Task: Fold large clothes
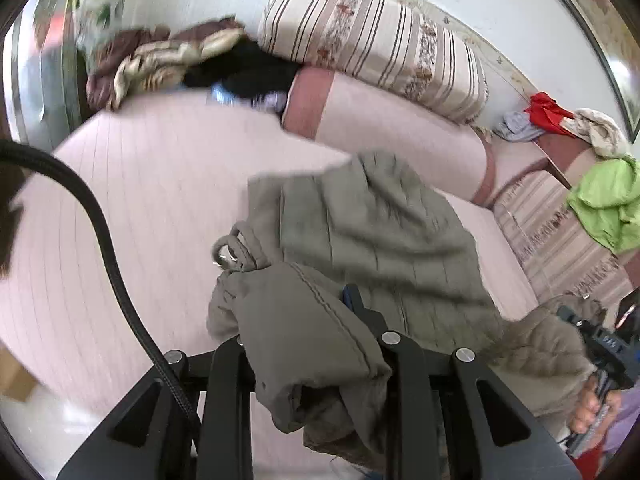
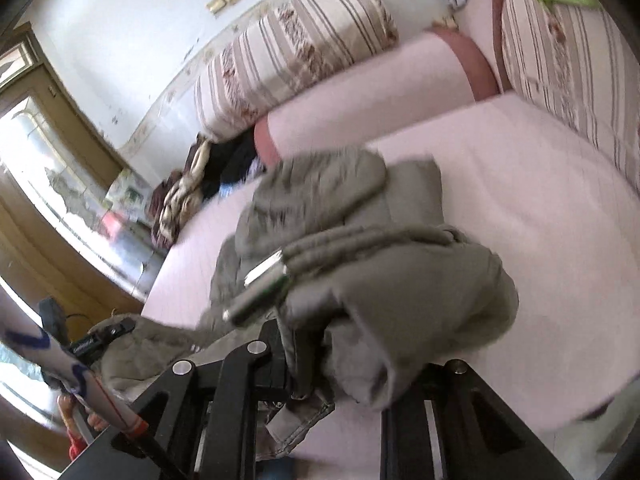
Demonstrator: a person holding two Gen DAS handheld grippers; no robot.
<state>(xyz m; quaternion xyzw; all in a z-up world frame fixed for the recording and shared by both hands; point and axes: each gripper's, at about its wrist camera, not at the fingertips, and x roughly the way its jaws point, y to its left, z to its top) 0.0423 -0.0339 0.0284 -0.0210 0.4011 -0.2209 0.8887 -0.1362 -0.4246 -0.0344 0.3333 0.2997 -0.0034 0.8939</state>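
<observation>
Both claws loaded. My left claw (image 1: 320,344) is pinching a bunched hem or cuff of the grey-green padded coat (image 1: 376,232); fabric spills over and between its fingers, hiding the tips. My right claw (image 2: 320,356) is likewise clamped on a thick wad of the same coat, with a strap and metal buckle (image 2: 264,276) draped across the fold just ahead of it. Coat lies on the pink bed sheet (image 1: 160,184), most of its bulk ahead of both claws, toward the striped bolster (image 1: 372,40) along the wall; frames blurred, so seams unclear. Long axis seems to run away from me, near edge lifted in my grip, far end resting on the bed. In the left view the other claw shows at lower right, near, with coat slack between. Judgement: next move is carrying the held edge forward over the resting part; both hands about equally near, so they should travel together. Risk: buckle strap snagging, thick padding slipping out.
</observation>
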